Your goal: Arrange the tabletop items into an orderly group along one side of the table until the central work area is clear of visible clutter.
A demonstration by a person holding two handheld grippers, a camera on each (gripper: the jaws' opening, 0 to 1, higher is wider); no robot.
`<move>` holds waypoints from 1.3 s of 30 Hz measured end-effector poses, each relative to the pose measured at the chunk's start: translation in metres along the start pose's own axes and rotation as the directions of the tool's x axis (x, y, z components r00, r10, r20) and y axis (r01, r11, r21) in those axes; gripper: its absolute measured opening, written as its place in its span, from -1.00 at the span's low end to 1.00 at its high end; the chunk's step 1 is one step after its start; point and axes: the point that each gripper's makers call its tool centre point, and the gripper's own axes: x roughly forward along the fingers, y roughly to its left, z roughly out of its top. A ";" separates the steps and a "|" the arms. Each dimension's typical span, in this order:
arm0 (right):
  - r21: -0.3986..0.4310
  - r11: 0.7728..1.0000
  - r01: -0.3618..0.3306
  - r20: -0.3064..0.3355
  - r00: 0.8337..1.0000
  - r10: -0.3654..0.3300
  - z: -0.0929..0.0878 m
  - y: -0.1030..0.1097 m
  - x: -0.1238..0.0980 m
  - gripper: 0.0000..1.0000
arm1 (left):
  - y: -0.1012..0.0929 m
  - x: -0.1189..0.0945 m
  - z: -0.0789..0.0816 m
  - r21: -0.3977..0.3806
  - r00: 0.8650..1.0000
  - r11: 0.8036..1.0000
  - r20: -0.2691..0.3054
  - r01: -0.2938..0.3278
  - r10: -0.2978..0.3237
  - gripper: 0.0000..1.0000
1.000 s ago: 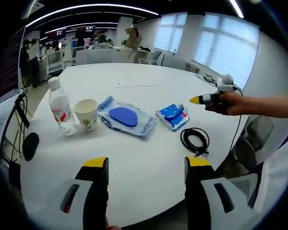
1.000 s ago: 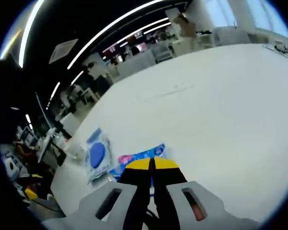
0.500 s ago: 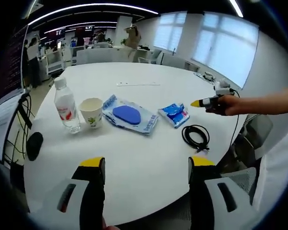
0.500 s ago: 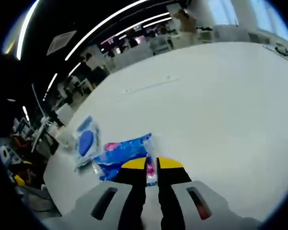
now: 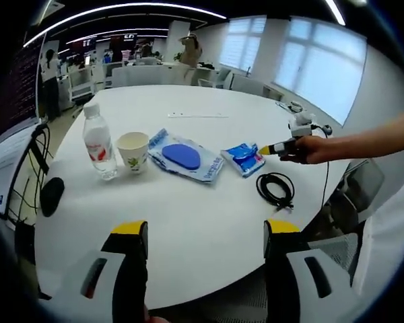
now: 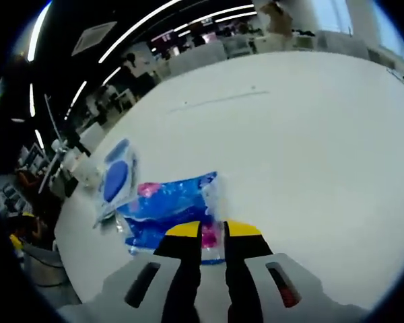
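On the round white table [image 5: 188, 222] a water bottle [image 5: 99, 141], a paper cup [image 5: 133, 152], a flat pack with a blue oval [image 5: 185, 156], a small blue packet [image 5: 244, 159] and a coiled black cable [image 5: 276, 190] lie in a loose row. My left gripper [image 5: 203, 232] hovers open at the near edge, well short of them. A hand holds my right gripper [image 5: 268, 149] at the packet's right end. In the right gripper view the blue and pink packet [image 6: 165, 212] lies just ahead, and my right gripper [image 6: 212, 231] is narrowly open over its near edge. The blue-oval pack [image 6: 114, 178] lies beyond.
A thin white strip [image 5: 187, 116] lies farther back on the table. A black object [image 5: 52, 195] and hanging cables sit by the table's left edge. Chairs, desks and people stand behind. The near half of the table is bare.
The right gripper went from shut to slightly open and came down onto the blue packet's edge. The left view drew back a little; the items themselves stayed put.
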 end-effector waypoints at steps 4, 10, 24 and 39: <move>0.021 1.000 -0.003 0.024 1.000 0.002 0.004 -0.001 -0.001 -1.00 | -0.001 0.000 -0.002 -0.007 1.000 1.000 -0.002 -0.006 0.006 0.41; 0.029 0.999 0.013 0.053 0.999 -0.014 0.010 -0.008 -0.010 -1.00 | -0.001 0.001 -0.003 -0.010 1.000 1.000 -0.006 -0.006 0.005 0.41; 0.169 0.980 0.102 0.134 0.983 -0.125 0.022 -0.067 -0.044 -1.00 | -0.008 0.006 0.007 0.016 1.000 1.000 -0.002 0.011 -0.011 0.41; 0.209 0.966 0.153 0.119 0.976 -0.181 0.011 -0.090 -0.058 -0.96 | 0.013 0.002 0.025 0.033 0.999 0.999 0.027 -0.023 0.022 0.41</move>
